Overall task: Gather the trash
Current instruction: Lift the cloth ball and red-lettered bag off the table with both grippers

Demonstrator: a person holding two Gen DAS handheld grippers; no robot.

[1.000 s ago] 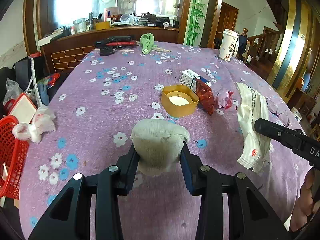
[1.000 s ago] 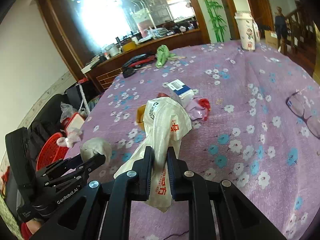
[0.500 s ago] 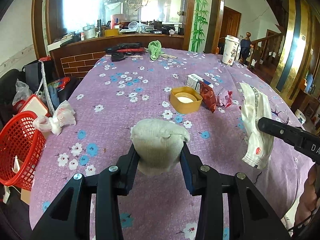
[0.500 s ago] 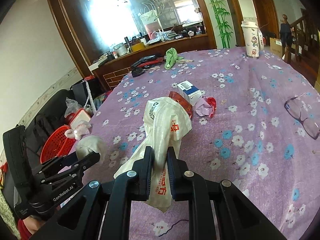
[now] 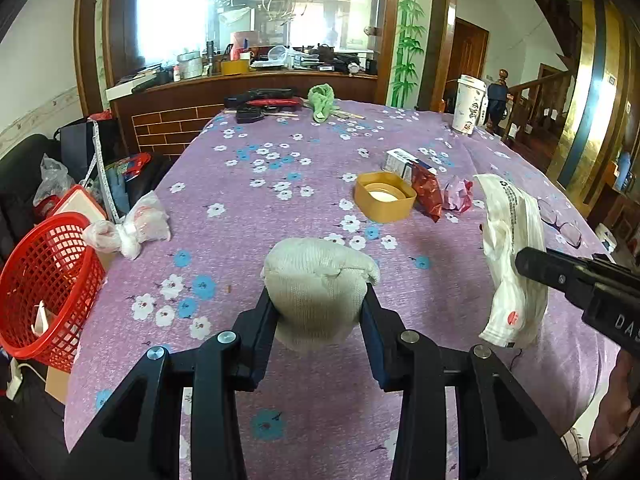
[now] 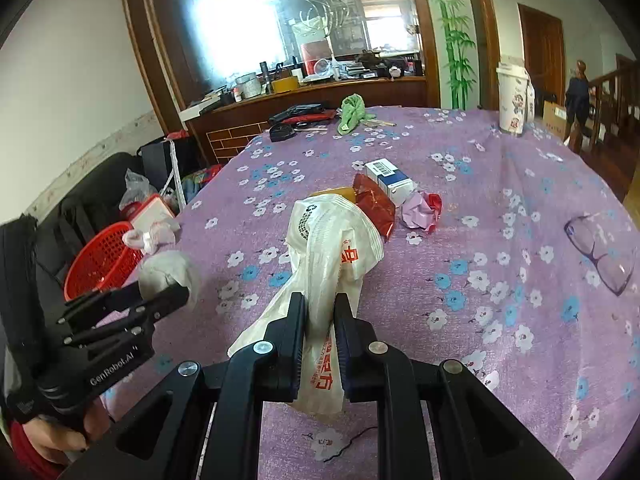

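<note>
Tongs first. Left tongs (image 5: 320,304) clamped on a balled white knit rag (image 5: 318,290), fingers (image 5: 260,320) spread fairly wide around it; rag held above the tabletop (image 5: 248,272), bulging forward past the tips, no clear long axis. From the right wrist view the left tongs (image 6: 160,292) sit low left with the rag (image 6: 170,270) at the tip.

Right tongs (image 6: 320,308) nearly closed, pinching a white plastic bag (image 6: 332,264) with red print. Bag's long axis runs along the fingers: top end points up and away toward the far tabletop, tail hangs down below the fingers. In the left wrist view the bag (image 5: 512,256) hangs roughly vertical off the right tongs (image 5: 532,266), clear of the cloth as far as I can tell.

Left of the tabletop edge: red basket (image 5: 44,280), below tabletop level, with a knotted clear bag (image 5: 128,230) on the tabletop edge just beside it.

Mid tabletop: yellow tub (image 5: 385,197), red wrapper (image 5: 429,194) touching its right side, crumpled pink paper (image 5: 458,199) next to that, blue-white box (image 5: 406,160) just behind. Glasses (image 6: 600,252) lie well right of that cluster.

Far end: green cloth (image 5: 323,101), black tool (image 5: 260,98) beside it, paper cup (image 5: 469,105) upright at far right.
</note>
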